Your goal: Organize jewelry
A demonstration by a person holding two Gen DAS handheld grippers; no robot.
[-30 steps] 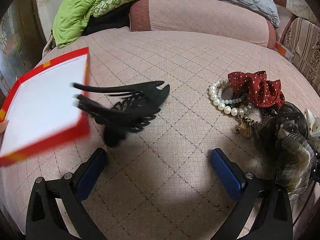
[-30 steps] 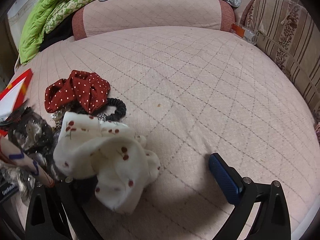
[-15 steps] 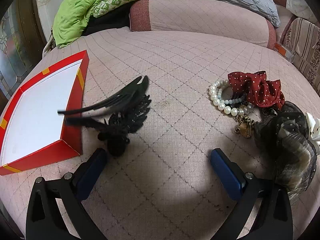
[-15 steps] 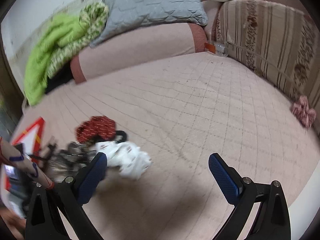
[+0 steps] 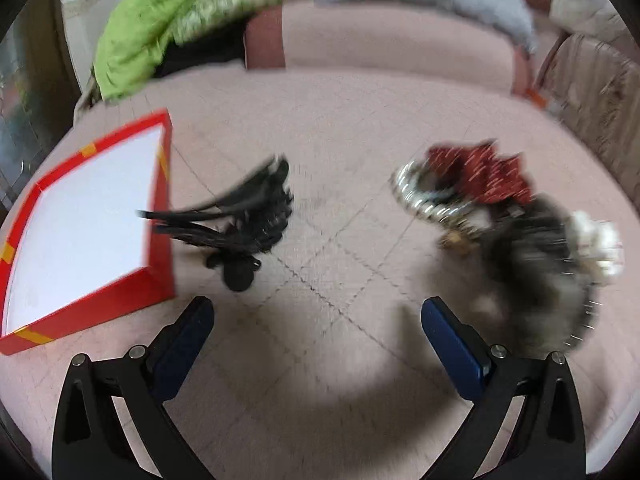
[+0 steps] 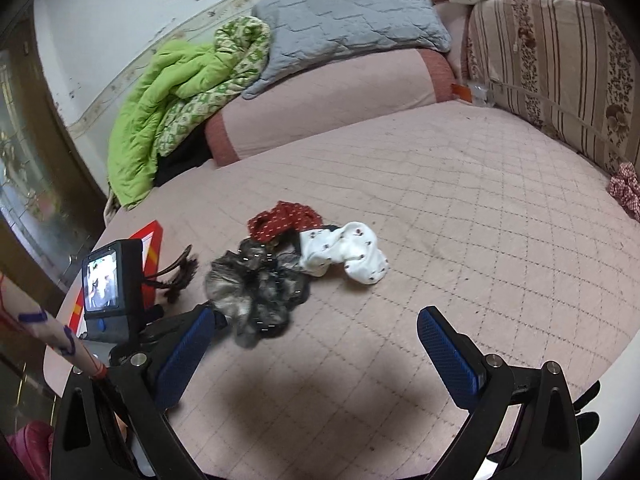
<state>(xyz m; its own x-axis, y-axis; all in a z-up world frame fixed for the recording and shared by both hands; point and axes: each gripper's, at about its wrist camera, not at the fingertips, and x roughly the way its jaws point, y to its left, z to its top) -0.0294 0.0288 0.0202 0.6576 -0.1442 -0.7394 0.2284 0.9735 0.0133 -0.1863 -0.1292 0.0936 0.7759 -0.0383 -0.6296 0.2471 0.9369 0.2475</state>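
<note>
Both tongs spread wide, nothing between the pads. Left tongs (image 5: 316,320) hover low over the pink quilted bed (image 5: 340,120), jaws apart, probably ready to take the next piece. Just ahead of the left pad lies the black hair clip (image 5: 240,220), apart from the pad, its long prongs reaching over the near wall of the red box (image 5: 160,216); it sits outside the box on the bed, touching or nearly touching the wall, cannot tell which. Box interior looks white and bare, so judging by that the sorting has barely begun. Box is to the left of the left tongs, likely parked there as the drop spot.

Ahead and right of the left tongs, well past the right pad: the jewelry pile, blurred in this view. Pearl bracelet (image 5: 424,196) at the near-left edge, red dotted scrunchie (image 5: 480,176) behind it, dark gauzy scrunchie (image 5: 536,248) closest to the right pad.

Right tongs (image 6: 316,344) also held open, higher over the bed. Dark scrunchie sits just ahead of its left pad, white printed scrunchie (image 6: 348,252) beyond, near the centre line. Left unit's camera body (image 6: 112,288) shows at the left. Green quilt (image 6: 168,104) and grey pillow (image 6: 344,28) heaped at the back, off the work area
</note>
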